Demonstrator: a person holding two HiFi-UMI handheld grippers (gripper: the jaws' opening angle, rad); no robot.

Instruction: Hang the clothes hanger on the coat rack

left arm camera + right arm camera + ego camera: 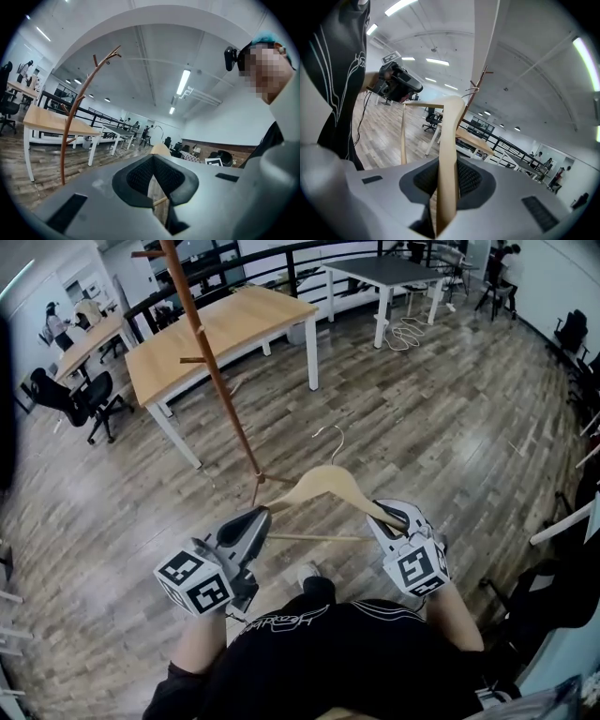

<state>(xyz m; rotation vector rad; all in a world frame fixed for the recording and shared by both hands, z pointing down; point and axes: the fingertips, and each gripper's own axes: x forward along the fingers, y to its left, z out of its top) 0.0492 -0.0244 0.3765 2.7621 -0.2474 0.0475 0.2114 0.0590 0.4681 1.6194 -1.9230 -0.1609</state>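
A pale wooden clothes hanger [326,486] with a metal hook [333,435] hangs level in front of me, held at both ends. My left gripper [255,517] is shut on the hanger's left tip, and my right gripper [389,517] is shut on its right arm. In the right gripper view the hanger [446,154] runs up between the pads. The left gripper view shows its thin bottom bar [159,201] crossing the jaw gap. The brown coat rack [211,367] stands ahead and to the left, its pegs bare, its feet just beyond the hanger.
A light wooden table [234,329] stands behind the rack, and a dark-topped white table [384,273] stands farther back. An office chair [80,399] is at the left. Black chairs [572,334] line the right wall. Plank floor [450,418] spreads between them.
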